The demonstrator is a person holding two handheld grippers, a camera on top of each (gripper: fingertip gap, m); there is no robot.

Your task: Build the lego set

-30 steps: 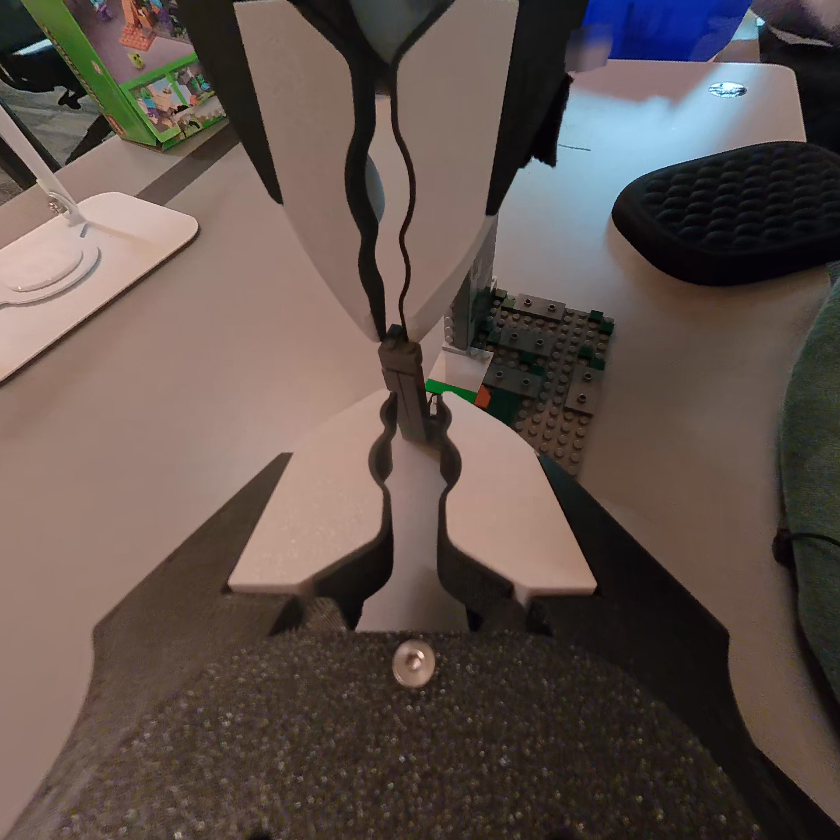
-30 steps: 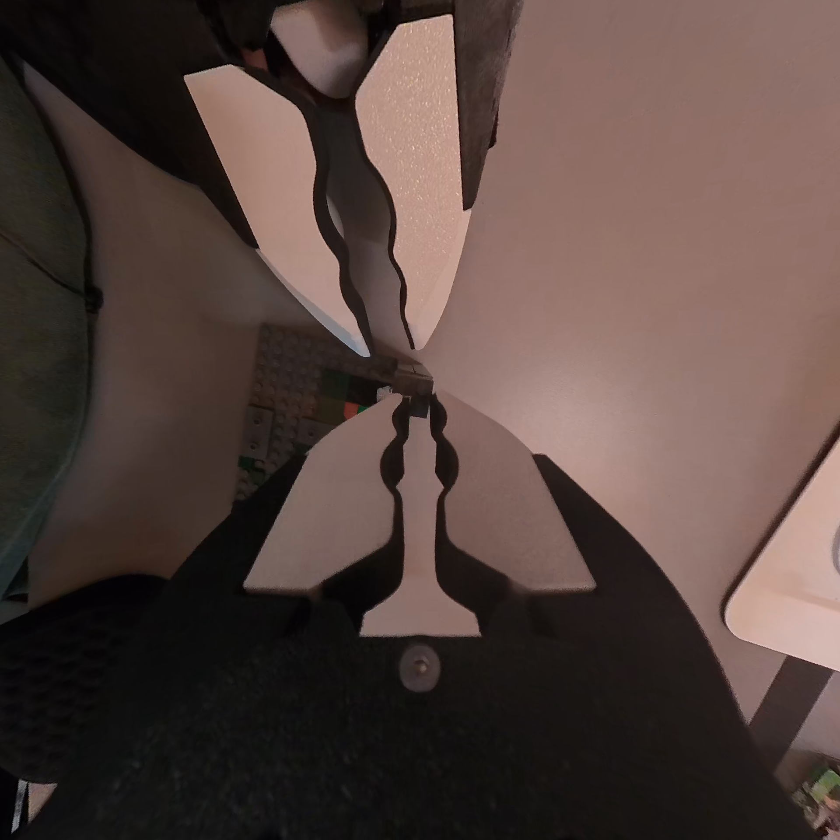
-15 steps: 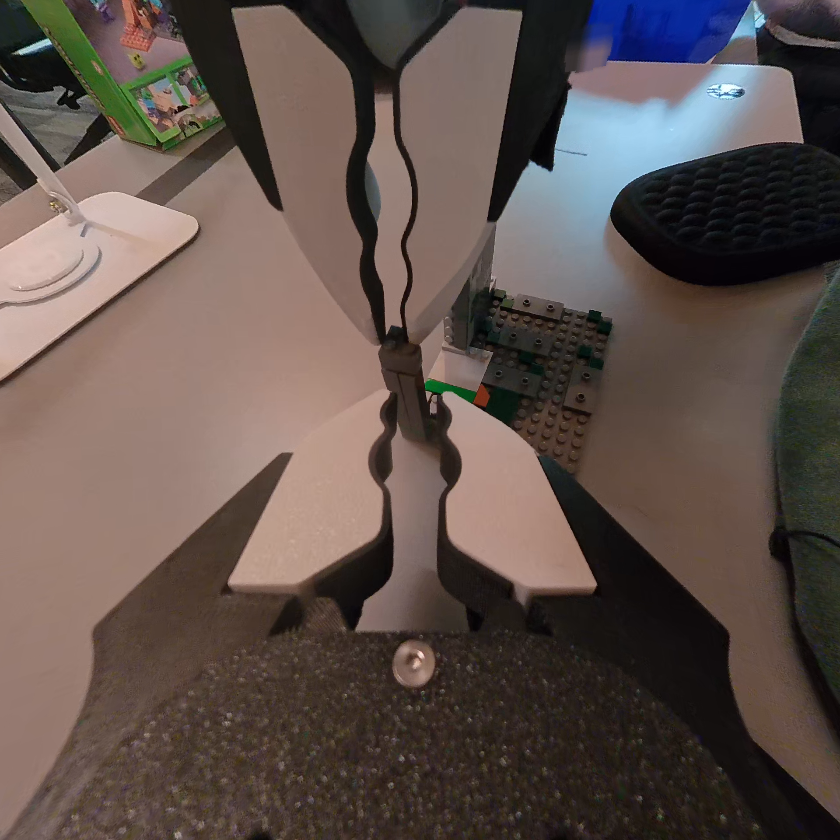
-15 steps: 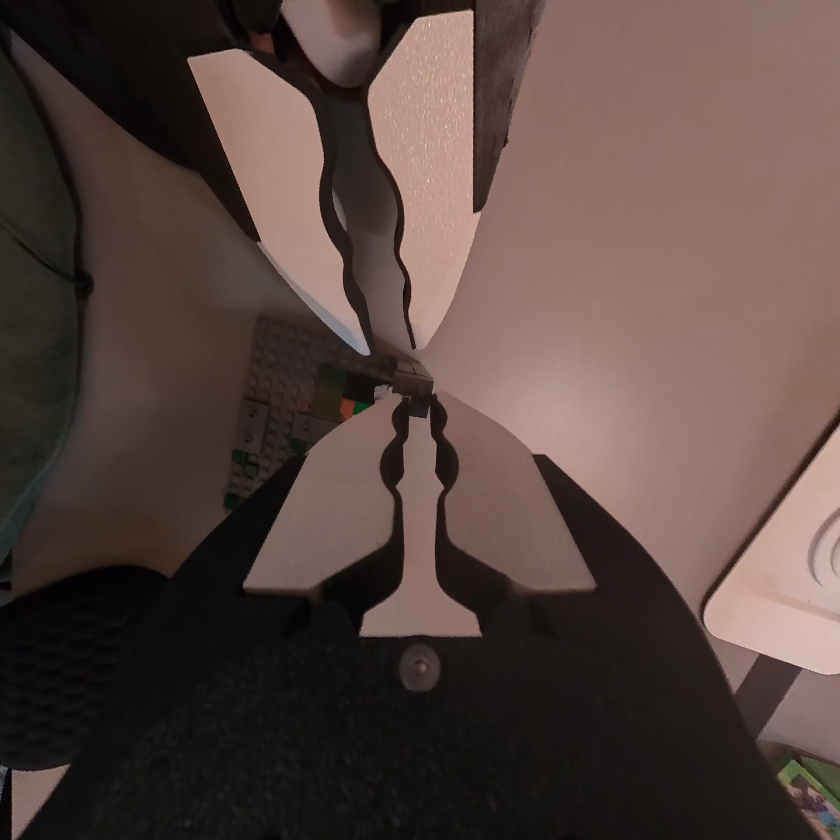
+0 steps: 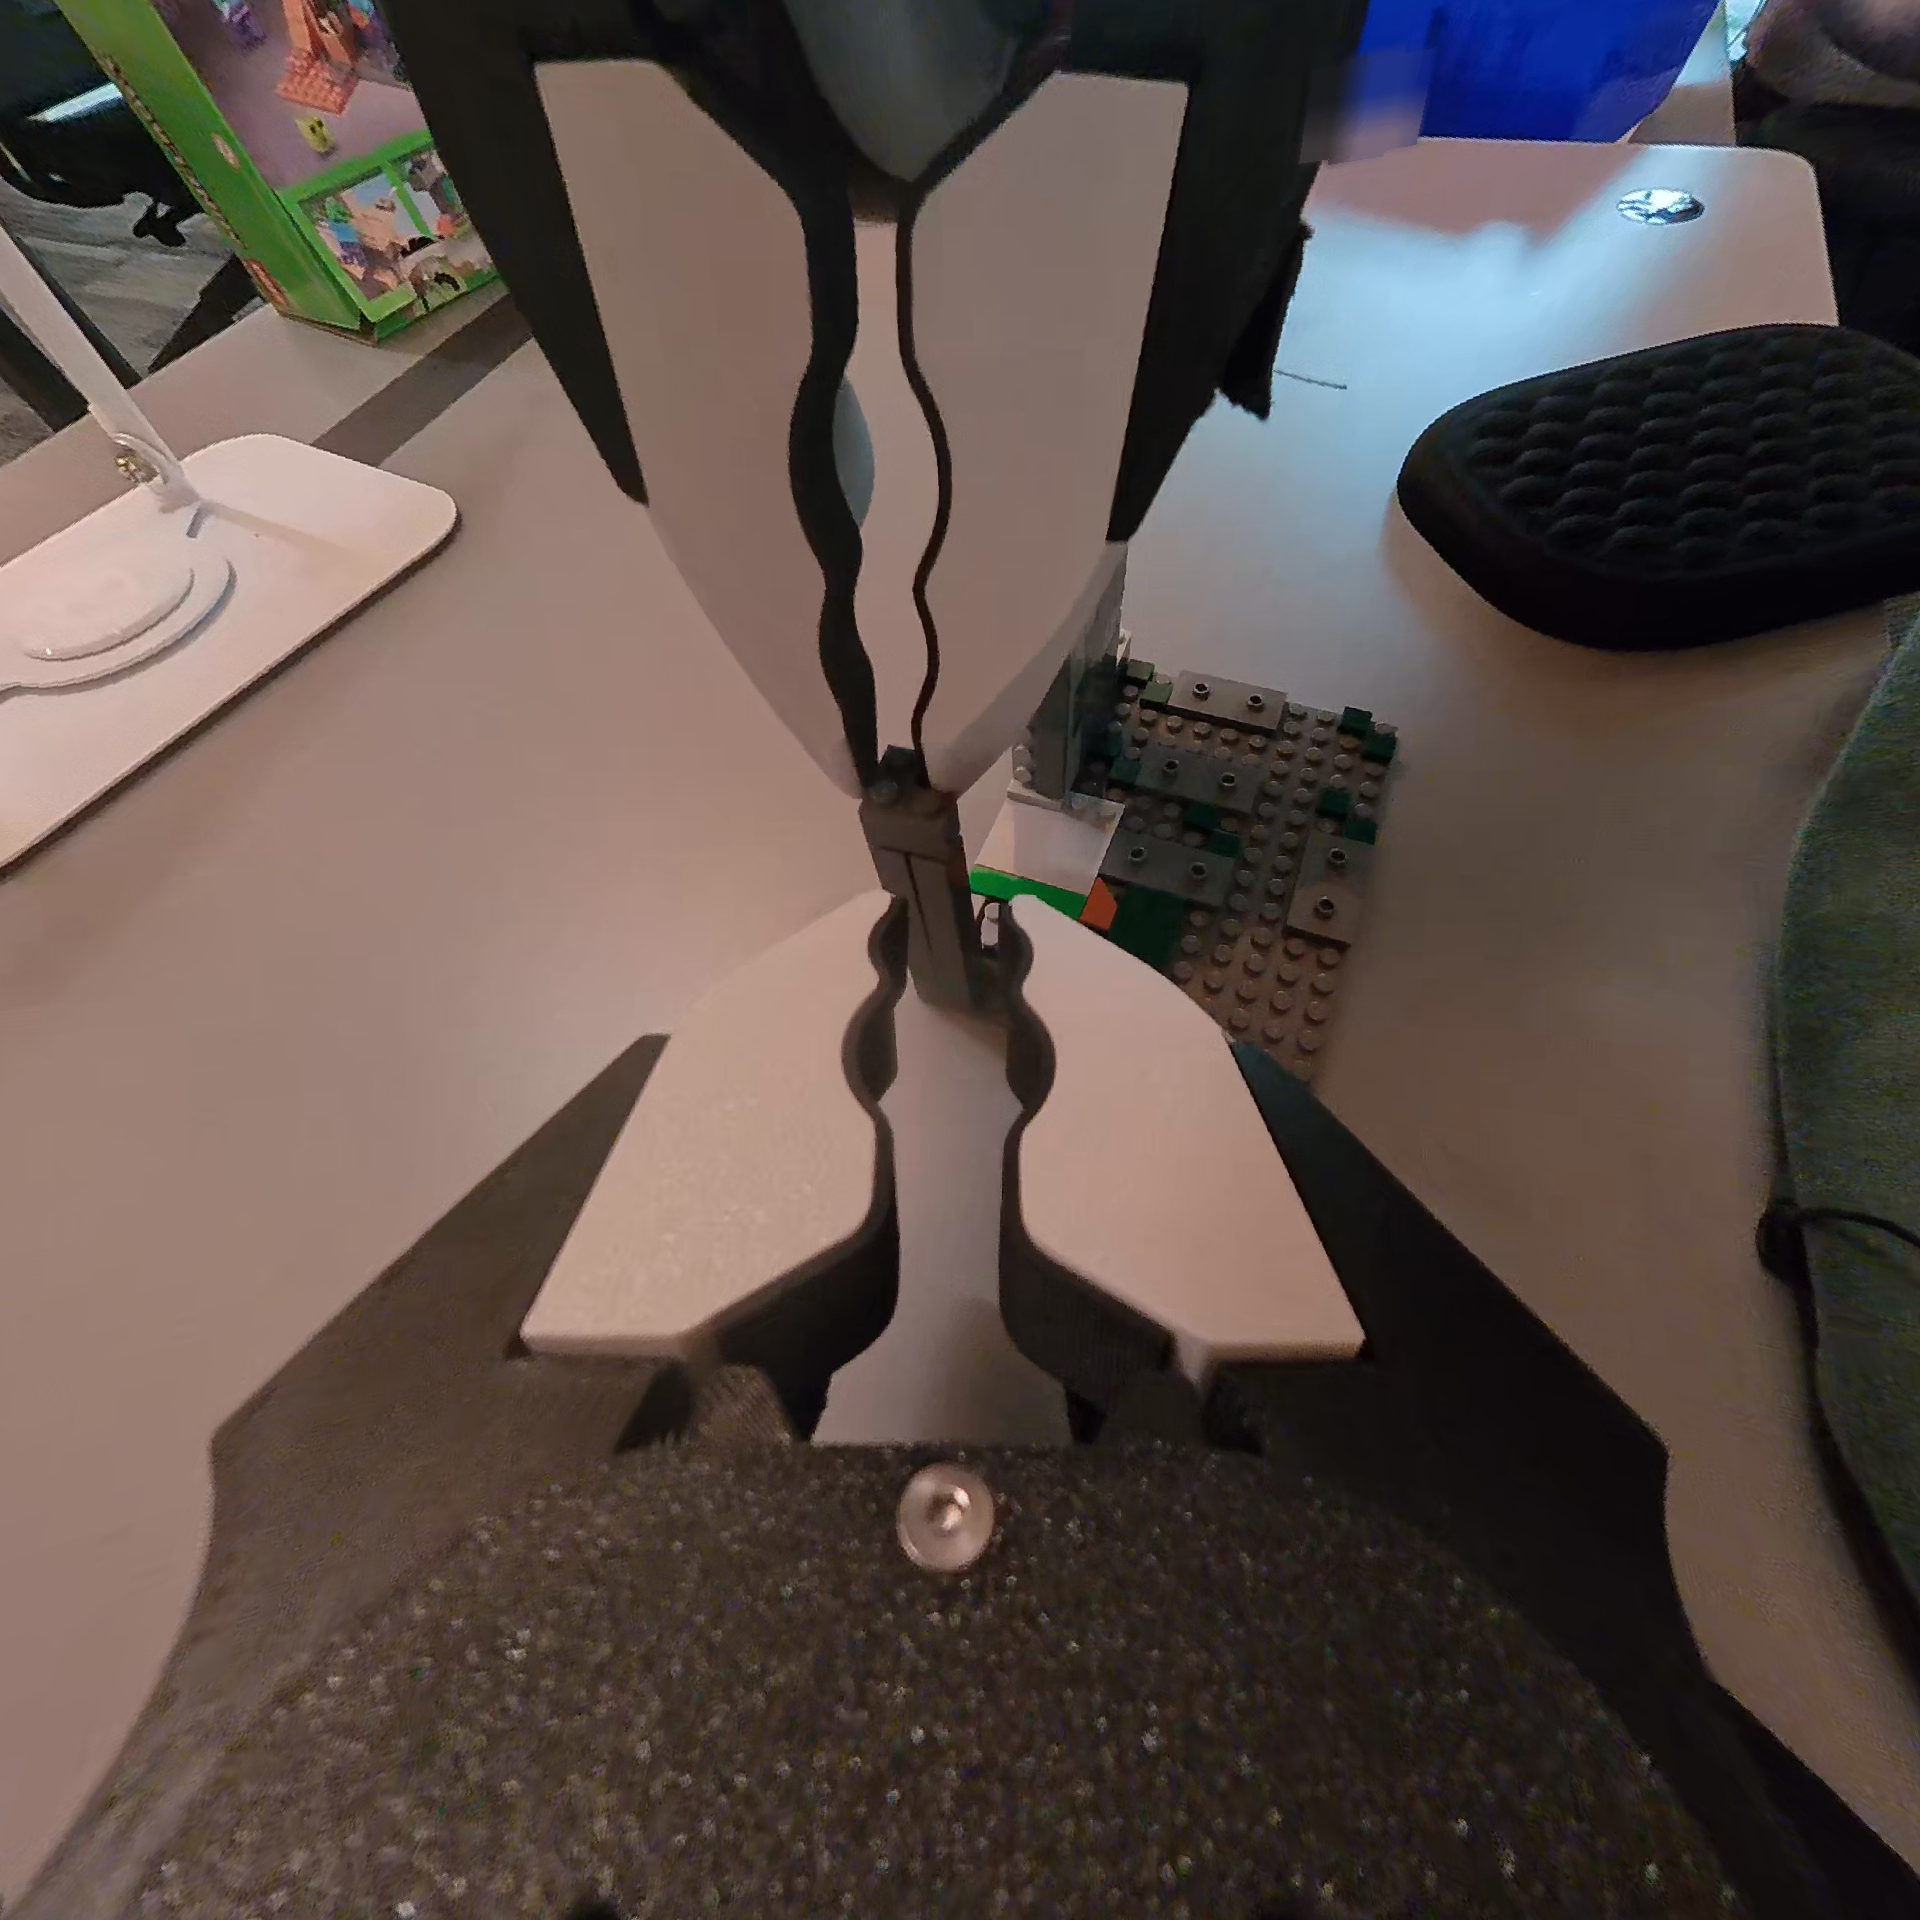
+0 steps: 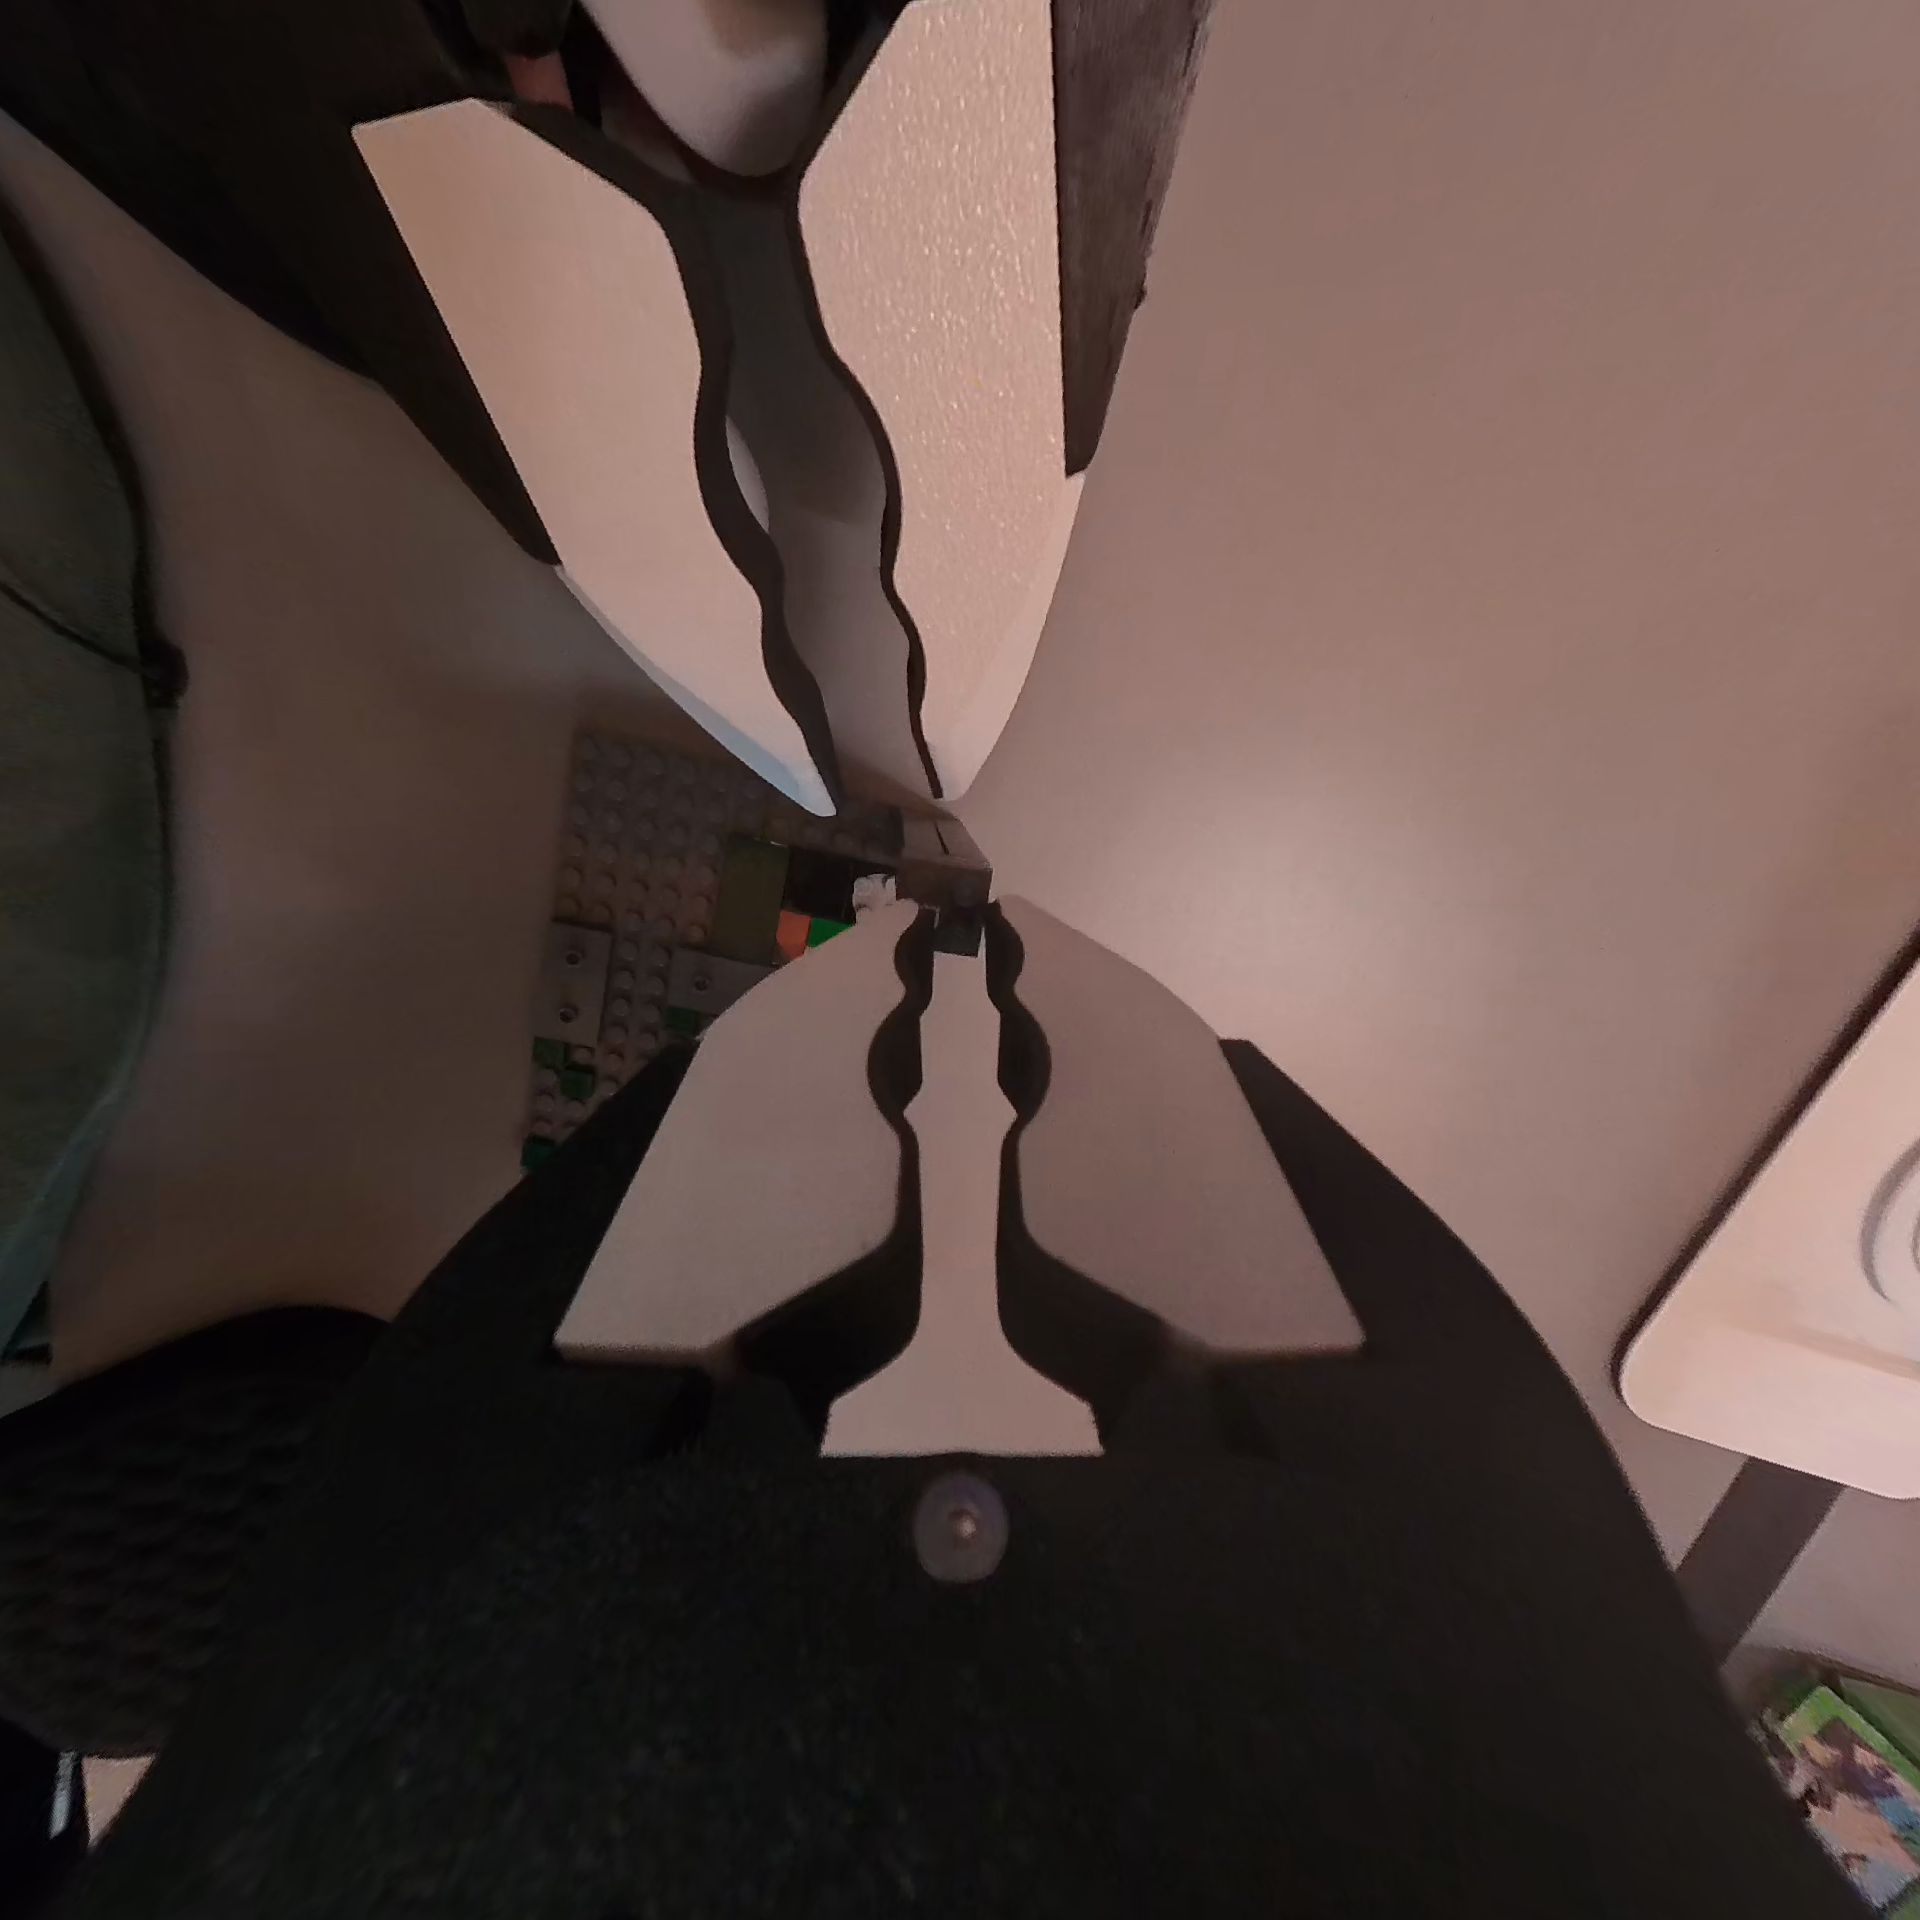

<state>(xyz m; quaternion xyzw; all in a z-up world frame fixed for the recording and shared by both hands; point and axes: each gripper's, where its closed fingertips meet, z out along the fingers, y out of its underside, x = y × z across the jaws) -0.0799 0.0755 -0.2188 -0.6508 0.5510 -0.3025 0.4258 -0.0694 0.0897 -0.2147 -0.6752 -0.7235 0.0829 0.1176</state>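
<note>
While the pale table (image 5: 416, 883) takes up most of both views, the biggest Lego item on it is the grey studded baseplate (image 5: 1278, 935), lying flat with dark grey tiles, green bits and one orange piece on its near corner. It sits just right of the meeting tongs in the left wrist view and to the lower left of them in the right wrist view.

Held above the table beside that plate, the two tools face each other tip to tip. The left gripper (image 5: 940, 951) is clenched on the lower end of a slim dark grey brick stack (image 5: 914, 862); the right gripper (image 5: 891, 756) comes in from the opposite side and is clenched on the small stud-topped piece at the stack's far end. From the right wrist view the same stack (image 6: 940, 868) shows end-on between the tips of the right gripper (image 6: 954, 914).

Its long axis runs straight from one tool to the other, so both are equally near. Any press or pull, I judge, must act along that line; a sideways push would likely twist the pieces apart.
</note>
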